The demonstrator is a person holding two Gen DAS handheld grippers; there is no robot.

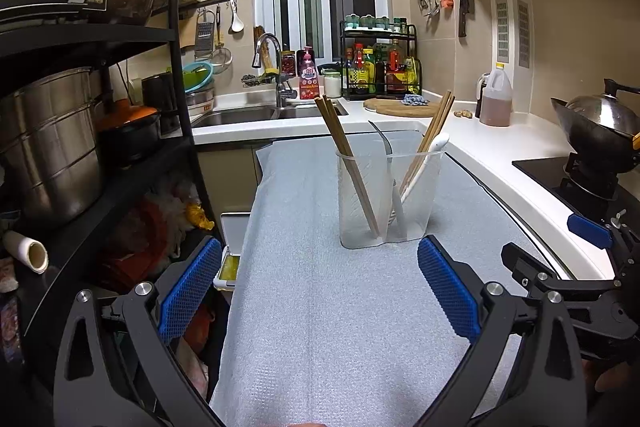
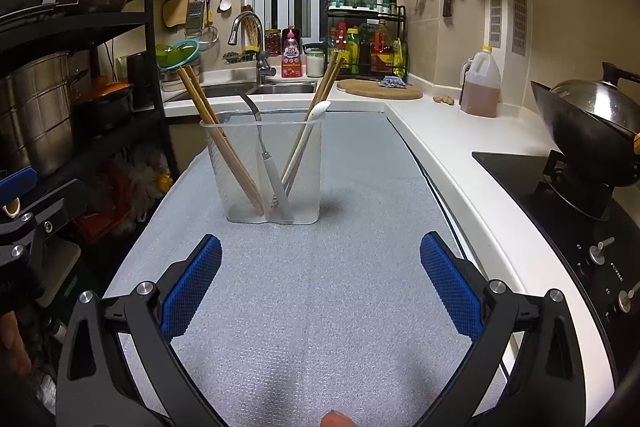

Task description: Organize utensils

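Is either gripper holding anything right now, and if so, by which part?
Nothing is held. The left gripper and right gripper are both open, apart from the utensil holder.

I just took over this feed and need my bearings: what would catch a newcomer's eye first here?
The clear utensil holder stands alone on the grey mat, with chopsticks leaning left and a second pair plus a white spoon leaning right. Both the left hand-held gripper and the right hand-held gripper are open and empty, just short of it. A wok sits on the stove at right.
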